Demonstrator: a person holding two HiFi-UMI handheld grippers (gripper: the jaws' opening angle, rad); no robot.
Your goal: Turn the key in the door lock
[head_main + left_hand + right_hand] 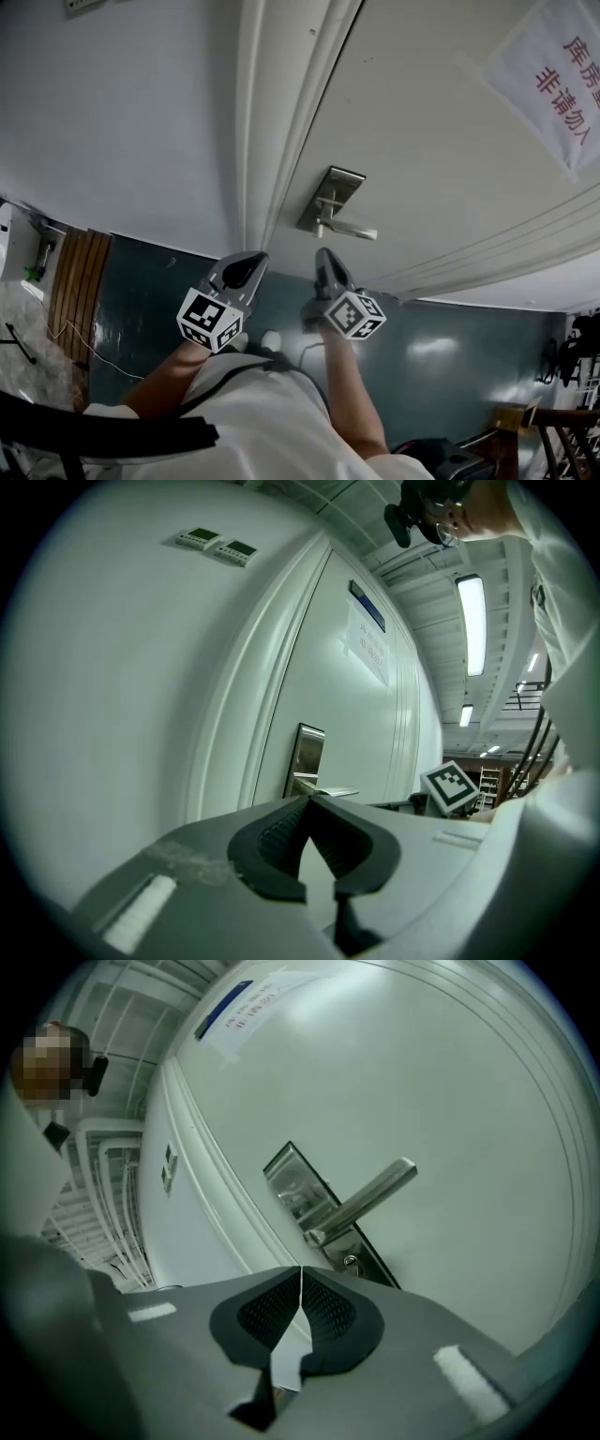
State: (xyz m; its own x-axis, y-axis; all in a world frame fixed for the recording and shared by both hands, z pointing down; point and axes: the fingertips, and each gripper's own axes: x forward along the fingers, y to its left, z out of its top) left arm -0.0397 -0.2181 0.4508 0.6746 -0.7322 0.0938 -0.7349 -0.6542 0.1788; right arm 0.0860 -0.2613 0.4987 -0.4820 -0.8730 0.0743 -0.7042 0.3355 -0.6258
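Observation:
On the white door (pixel 422 141), a steel lock plate (pixel 330 199) carries a lever handle (pixel 349 231). In the right gripper view the lock plate (pixel 298 1188) and lever handle (pixel 367 1200) stand close ahead, with a small round keyhole (pixel 351 1262) below the lever. No key shows anywhere. My right gripper (pixel 300 1270) is shut on nothing, a short way from the keyhole. In the head view the right gripper (pixel 323 253) sits just below the lever. My left gripper (pixel 251 259) hangs beside it near the door's edge. In its own view the left gripper (pixel 309 799) is shut and empty.
The door frame (pixel 258 141) runs along the door's left, with a plain wall (pixel 122 112) beyond it. A paper notice with red characters (pixel 553 80) hangs on the door. Two wall panels (pixel 217 543) sit high up. The dark green floor (pixel 450 356) lies below, with a wooden slatted piece (pixel 75 281) at left.

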